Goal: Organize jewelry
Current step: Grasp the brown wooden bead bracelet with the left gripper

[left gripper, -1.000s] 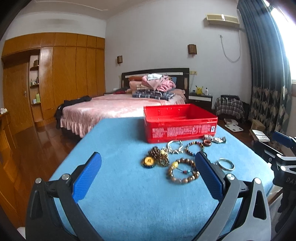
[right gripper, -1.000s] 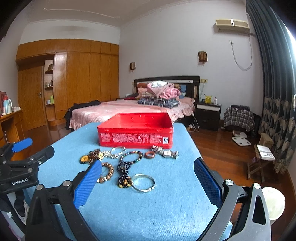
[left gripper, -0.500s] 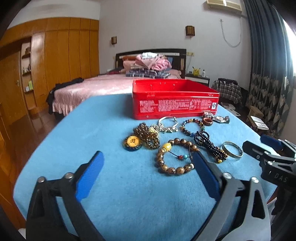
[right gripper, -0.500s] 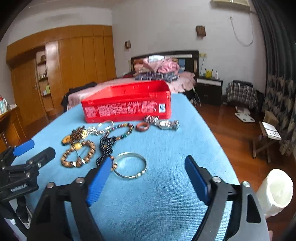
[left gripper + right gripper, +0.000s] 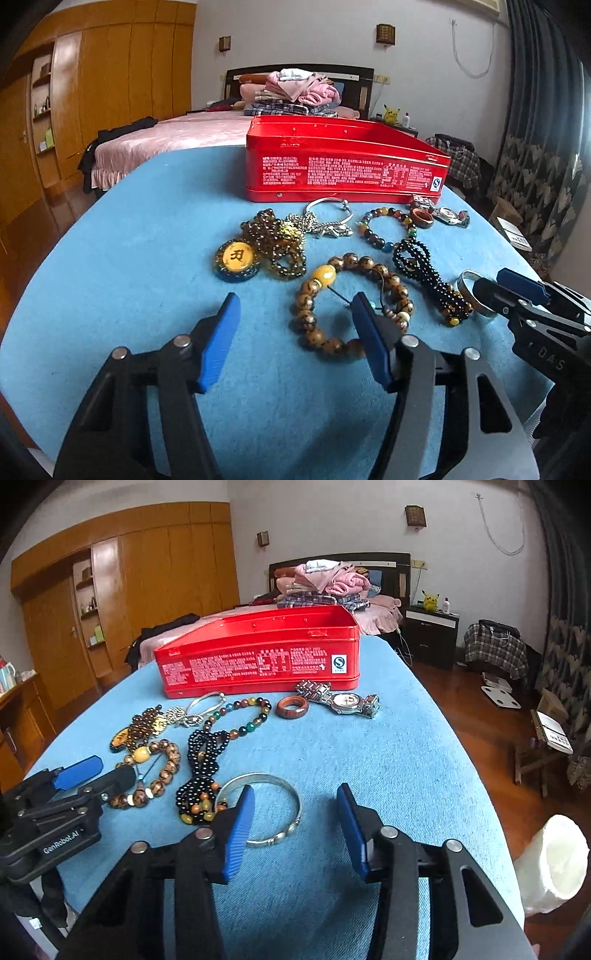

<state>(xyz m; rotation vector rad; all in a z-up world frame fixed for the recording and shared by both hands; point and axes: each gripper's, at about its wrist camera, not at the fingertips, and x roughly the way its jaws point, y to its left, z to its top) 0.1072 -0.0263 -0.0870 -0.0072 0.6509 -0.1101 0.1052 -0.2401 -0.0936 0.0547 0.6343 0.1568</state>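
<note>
Over a blue-covered table [image 5: 388, 760], my left gripper [image 5: 295, 328] and right gripper [image 5: 295, 819] hang with fingers apart and empty near scattered jewelry: a wooden bead bracelet [image 5: 314, 317], a silver bangle [image 5: 273, 812], before a red tin [image 5: 258, 657].

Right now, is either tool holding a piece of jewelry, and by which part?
Nothing is held. The left tool is open above the brown wooden bead bracelet; the right tool is open around the silver metal bangle, not clamped.
</note>
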